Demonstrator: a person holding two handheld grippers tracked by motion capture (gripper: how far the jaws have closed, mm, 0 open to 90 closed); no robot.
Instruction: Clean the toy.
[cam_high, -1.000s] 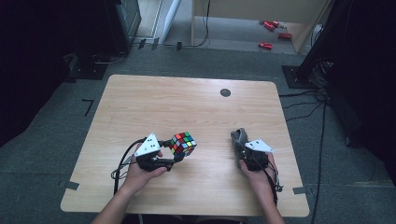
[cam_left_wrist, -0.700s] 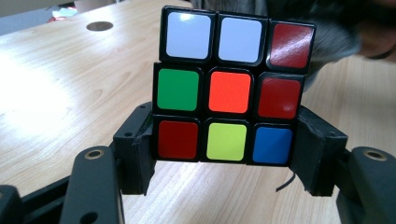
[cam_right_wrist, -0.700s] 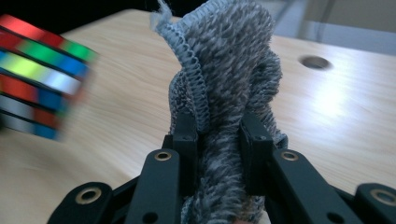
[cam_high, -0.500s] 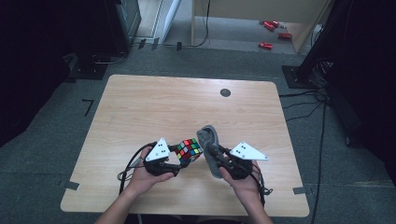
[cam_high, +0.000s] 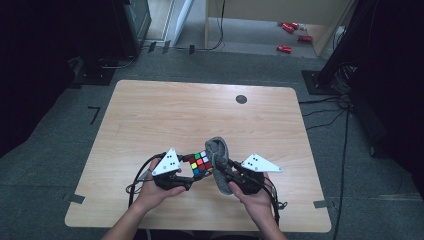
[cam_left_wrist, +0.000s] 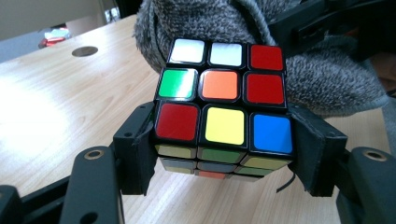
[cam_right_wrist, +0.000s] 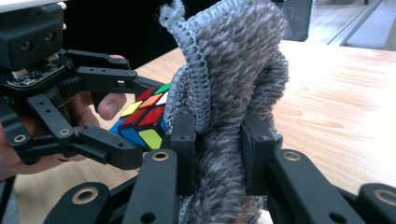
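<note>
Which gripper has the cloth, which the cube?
The right gripper is shut on the grey knitted cloth; the left gripper clamps the Rubik's cube by its sides.

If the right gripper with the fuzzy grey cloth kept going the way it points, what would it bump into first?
Most likely the puzzle cube. The right gripper points toward it, and the grey cloth it pinches already sits right against the cube, which the left gripper holds. Whether cloth and cube actually touch is hard to tell.

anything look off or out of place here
Nothing on the table looks spilled or damaged. The puzzle cube is scrambled, its colours mixed, clamped in the left gripper. The grey cloth sits bunched in the right gripper.
</note>
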